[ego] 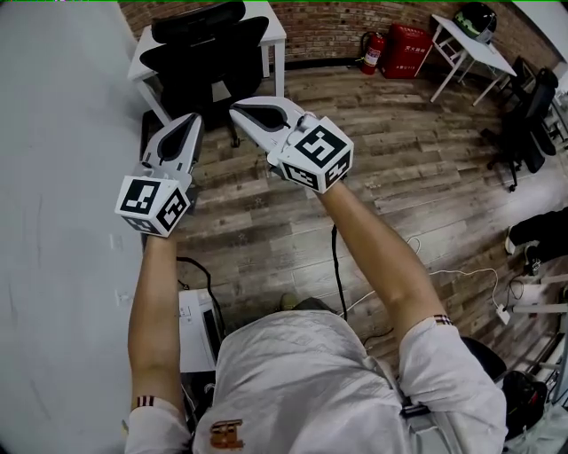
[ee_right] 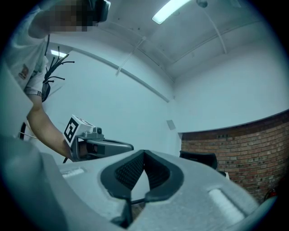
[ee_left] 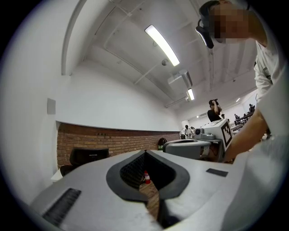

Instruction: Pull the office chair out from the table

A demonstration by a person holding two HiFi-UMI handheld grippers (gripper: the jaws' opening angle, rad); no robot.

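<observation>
Arms (ego: 153,293) point the left gripper (ego: 190,121) and right gripper (ego: 240,109), both closed and empty, toward the office chair (ego: 209,55) at twelve o'clock, probably to reach it.

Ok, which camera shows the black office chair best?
The head view: the office chair shows backrest and headrest, tucked at the white table. The left gripper view catches only its dark top before the brick wall; the right likewise.

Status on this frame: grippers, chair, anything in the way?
Left gripper shut, empty. Right gripper shut, empty. Office chair at the white table, not yet touched. No obstruction seen ahead.
</observation>
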